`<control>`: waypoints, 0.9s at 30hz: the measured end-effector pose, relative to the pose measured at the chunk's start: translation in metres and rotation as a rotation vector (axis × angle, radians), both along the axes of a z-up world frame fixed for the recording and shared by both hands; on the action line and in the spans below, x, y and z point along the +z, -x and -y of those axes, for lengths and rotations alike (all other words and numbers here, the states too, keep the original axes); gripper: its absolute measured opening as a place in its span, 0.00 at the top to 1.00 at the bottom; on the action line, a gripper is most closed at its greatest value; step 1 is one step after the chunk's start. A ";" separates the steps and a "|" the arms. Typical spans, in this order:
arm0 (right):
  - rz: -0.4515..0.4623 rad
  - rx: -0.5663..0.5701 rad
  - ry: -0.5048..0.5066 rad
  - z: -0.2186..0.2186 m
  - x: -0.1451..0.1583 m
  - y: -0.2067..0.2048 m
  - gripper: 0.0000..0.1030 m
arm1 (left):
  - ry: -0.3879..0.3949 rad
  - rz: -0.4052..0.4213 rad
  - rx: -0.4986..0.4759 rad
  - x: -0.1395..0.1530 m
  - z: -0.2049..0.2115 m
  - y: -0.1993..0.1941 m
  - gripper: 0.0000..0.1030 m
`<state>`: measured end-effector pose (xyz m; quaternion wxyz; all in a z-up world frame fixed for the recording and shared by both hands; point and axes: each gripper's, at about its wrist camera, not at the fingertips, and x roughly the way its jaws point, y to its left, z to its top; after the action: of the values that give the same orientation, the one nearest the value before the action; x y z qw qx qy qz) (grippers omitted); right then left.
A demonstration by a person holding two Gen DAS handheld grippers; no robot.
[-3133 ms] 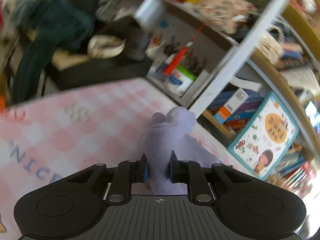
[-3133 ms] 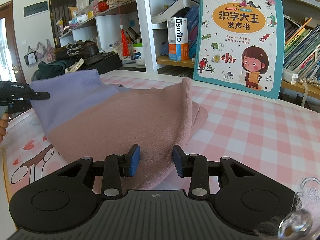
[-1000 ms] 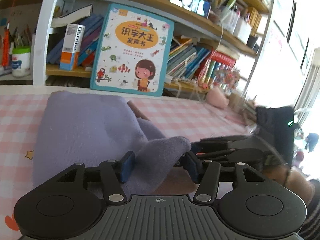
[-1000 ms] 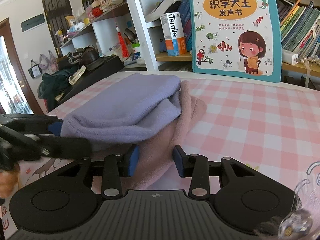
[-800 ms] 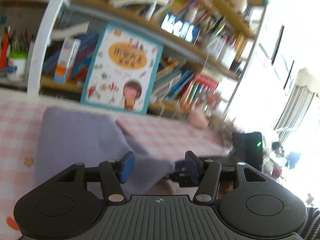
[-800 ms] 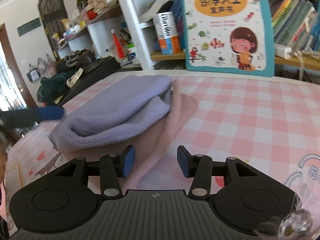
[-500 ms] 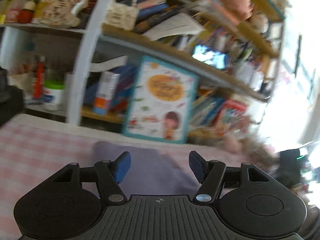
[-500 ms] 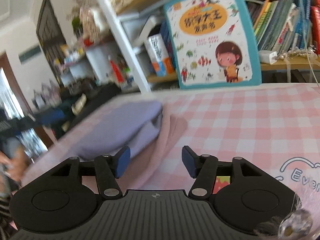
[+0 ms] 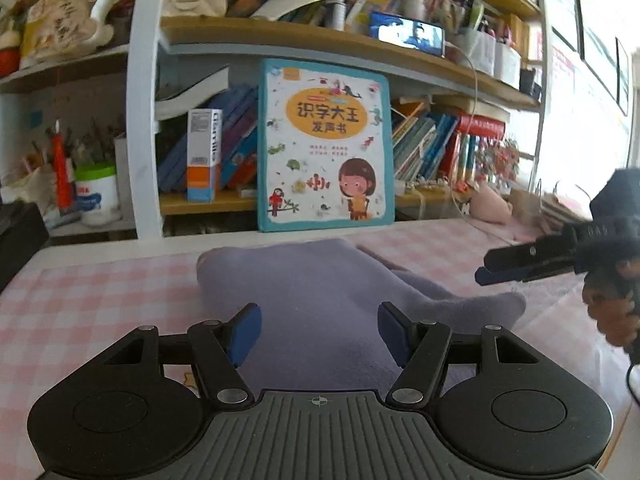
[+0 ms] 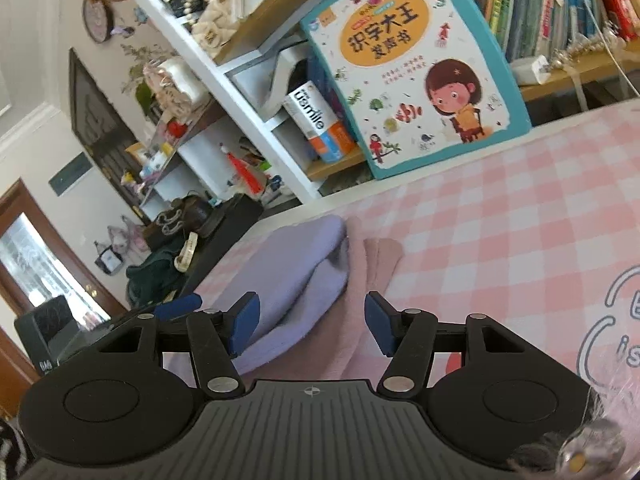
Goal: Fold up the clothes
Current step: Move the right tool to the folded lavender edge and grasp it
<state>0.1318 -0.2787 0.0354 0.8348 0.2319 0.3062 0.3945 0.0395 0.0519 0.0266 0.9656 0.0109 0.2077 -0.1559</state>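
Garment [image 9: 320, 280], lavender over dusty pink, folded in a low soft heap at lower centre of the left wrist view, on the pink checked tablecloth [image 9: 80, 312]; in the right wrist view at lower centre-left [image 10: 304, 276], pink layer peeking out along its right edge. Folded end rounded toward the shelves, a thick lavender lip jutting right.

Left gripper [image 9: 320, 332] low in the frame, held fairly level, tipped slightly down toward the cloth; released, blue pads spread wide, garment behind the gap but neither pad pressing on it. Also glimpsed at left edge of the right wrist view [image 10: 176, 308], one blue tip showing.

Right gripper [image 10: 308, 328] rolled, so shelves and table slant steeply across its view; let go as well, pads apart, nothing clamped. Seen from the left wrist view at right edge [image 9: 492, 272], above the table, clear of the cloth, with a hand [image 9: 612, 300] behind it.

Beyond: picture book [image 9: 324, 144] propped upright against the bookshelf [image 9: 144, 100], at centre.
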 end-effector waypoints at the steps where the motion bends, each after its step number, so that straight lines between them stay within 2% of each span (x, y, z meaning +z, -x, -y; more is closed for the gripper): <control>1: -0.009 -0.001 -0.013 0.001 0.000 -0.001 0.46 | -0.008 0.014 0.008 0.001 0.000 0.000 0.37; 5: -0.038 0.015 -0.064 0.000 -0.002 -0.001 0.46 | -0.030 0.060 0.024 0.007 0.001 -0.003 0.37; 9: -0.068 0.049 -0.066 -0.012 -0.004 -0.002 0.46 | -0.036 0.007 -0.056 -0.001 0.006 -0.009 0.37; 13: -0.116 0.086 -0.050 -0.028 -0.010 -0.002 0.46 | -0.130 0.010 -0.106 -0.014 0.016 -0.003 0.37; 16: -0.164 0.098 -0.023 -0.042 -0.018 -0.007 0.46 | -0.113 -0.003 -0.123 -0.019 0.015 -0.004 0.37; 23: -0.203 0.068 -0.037 -0.069 -0.022 -0.039 0.46 | -0.096 0.025 -0.142 -0.026 0.012 -0.002 0.34; 25: -0.195 0.062 -0.003 -0.081 -0.024 -0.047 0.49 | -0.100 0.033 -0.145 -0.027 0.013 -0.002 0.33; 27: -0.135 0.038 0.083 -0.093 -0.019 -0.044 0.72 | -0.094 0.031 -0.147 -0.026 0.012 -0.003 0.32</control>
<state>0.1762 -0.1860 0.0159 0.8135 0.2175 0.3822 0.3806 0.0422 0.0401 0.0002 0.9531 0.0738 0.1985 -0.2160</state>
